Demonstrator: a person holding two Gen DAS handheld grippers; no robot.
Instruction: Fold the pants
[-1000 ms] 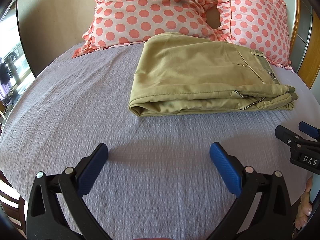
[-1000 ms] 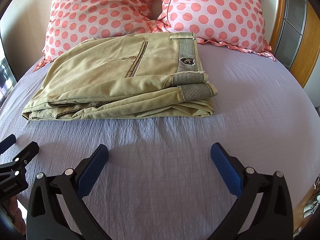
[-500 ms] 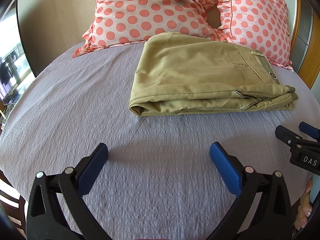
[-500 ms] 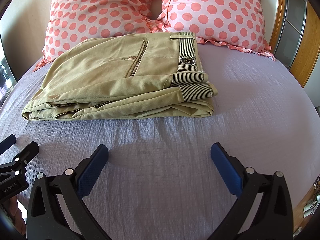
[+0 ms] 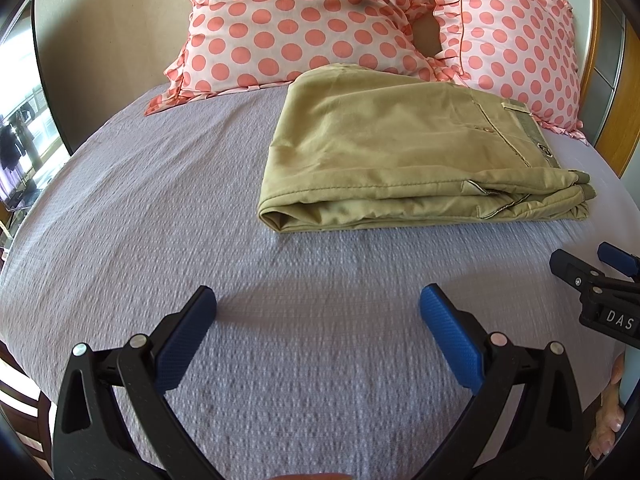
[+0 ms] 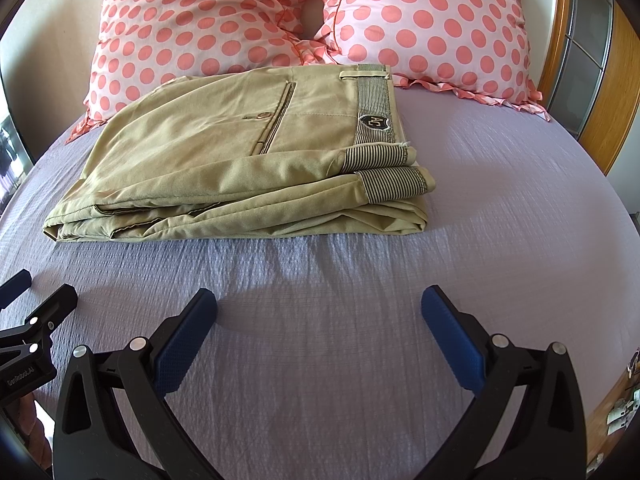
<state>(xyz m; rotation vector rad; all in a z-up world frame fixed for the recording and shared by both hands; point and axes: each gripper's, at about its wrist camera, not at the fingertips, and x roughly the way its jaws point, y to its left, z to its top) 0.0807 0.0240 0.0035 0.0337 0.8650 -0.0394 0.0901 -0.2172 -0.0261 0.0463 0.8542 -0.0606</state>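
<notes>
Khaki pants (image 5: 400, 160) lie folded in a flat stack on the lilac bedspread (image 5: 200, 200), in front of the pillows. They also show in the right wrist view (image 6: 248, 160), with the striped waistband at the right end. My left gripper (image 5: 318, 312) is open and empty, low over the bedspread, well short of the pants. My right gripper (image 6: 319, 312) is open and empty too, the same distance back. Each gripper shows at the other view's edge: the right one (image 5: 592, 280), the left one (image 6: 28, 312).
Two pink polka-dot pillows (image 6: 200, 20) (image 6: 432, 28) lean at the head of the bed behind the pants. A wooden headboard frame (image 6: 600, 100) stands at the right. The bed's edges curve away at left and right.
</notes>
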